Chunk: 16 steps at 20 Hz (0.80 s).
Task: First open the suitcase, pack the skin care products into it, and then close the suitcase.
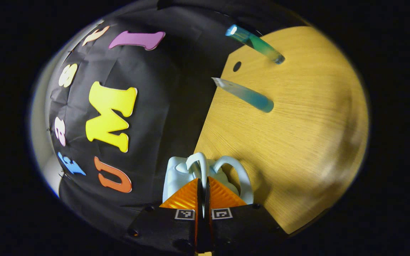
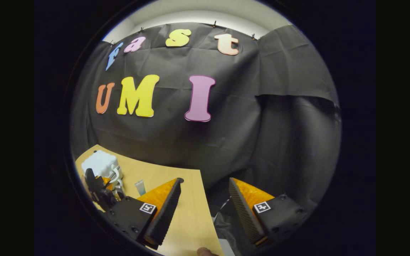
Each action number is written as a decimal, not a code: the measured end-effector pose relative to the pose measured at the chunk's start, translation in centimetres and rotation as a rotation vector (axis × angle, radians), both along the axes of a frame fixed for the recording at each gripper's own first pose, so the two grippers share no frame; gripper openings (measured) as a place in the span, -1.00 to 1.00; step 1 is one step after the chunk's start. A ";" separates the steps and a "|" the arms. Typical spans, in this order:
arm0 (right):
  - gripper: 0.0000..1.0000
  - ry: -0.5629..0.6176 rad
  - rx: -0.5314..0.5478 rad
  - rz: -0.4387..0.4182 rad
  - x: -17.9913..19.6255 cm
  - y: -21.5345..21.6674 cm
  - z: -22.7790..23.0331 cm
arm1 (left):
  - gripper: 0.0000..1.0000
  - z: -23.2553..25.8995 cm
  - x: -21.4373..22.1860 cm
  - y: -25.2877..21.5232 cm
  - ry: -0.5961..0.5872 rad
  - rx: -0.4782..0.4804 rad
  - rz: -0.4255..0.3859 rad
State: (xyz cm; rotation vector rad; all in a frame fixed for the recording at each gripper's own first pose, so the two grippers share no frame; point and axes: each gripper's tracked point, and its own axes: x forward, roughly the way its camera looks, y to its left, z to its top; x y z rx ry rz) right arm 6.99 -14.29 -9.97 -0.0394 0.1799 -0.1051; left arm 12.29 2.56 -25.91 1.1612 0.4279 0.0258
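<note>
Left gripper (image 1: 203, 185), bottom centre of the left gripper view: fingers clamped together on one white handle loop (image 1: 198, 164) of the small white suitcase (image 1: 177, 174) at the wooden table (image 1: 297, 142) edge. Two blue-green skincare tubes (image 1: 247, 95) lie upper centre on the table, well apart from the case. Right gripper (image 2: 205, 202), bottom of the right gripper view: fingers wide apart, holding nothing, over the table's corner; suitcase (image 2: 100, 163) at lower left.

Right gripper (image 2: 205, 199) hangs at six o'clock, fingers spread wide, nothing between them. The wooden table (image 2: 190, 217) runs from seven o'clock toward centre. Out at eight o'clock sits the white suitcase (image 2: 100, 164), the left gripper (image 2: 109, 183) right against its looped handles. A small tube (image 2: 140, 187) lies on the table just beside them, at seven o'clock.
</note>
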 end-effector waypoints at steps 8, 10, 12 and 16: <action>0.62 -0.039 0.003 -0.064 -0.7 7.4 4.2 | -0.94 9.8 -2.5 3.8 -0.099 -0.349 -0.026; 0.62 -0.053 -0.004 -0.064 -0.6 10.0 5.2 | -0.95 13.2 -3.2 6.8 -0.153 -0.429 -0.019; 0.62 -0.057 -0.008 -0.058 -0.5 12.6 5.8 | -0.95 15.5 -3.4 10.2 -0.186 -0.539 0.003; 0.62 -0.044 0.005 -0.047 -0.3 18.4 6.5 | -0.95 18.9 -4.7 18.4 -0.265 -0.723 0.040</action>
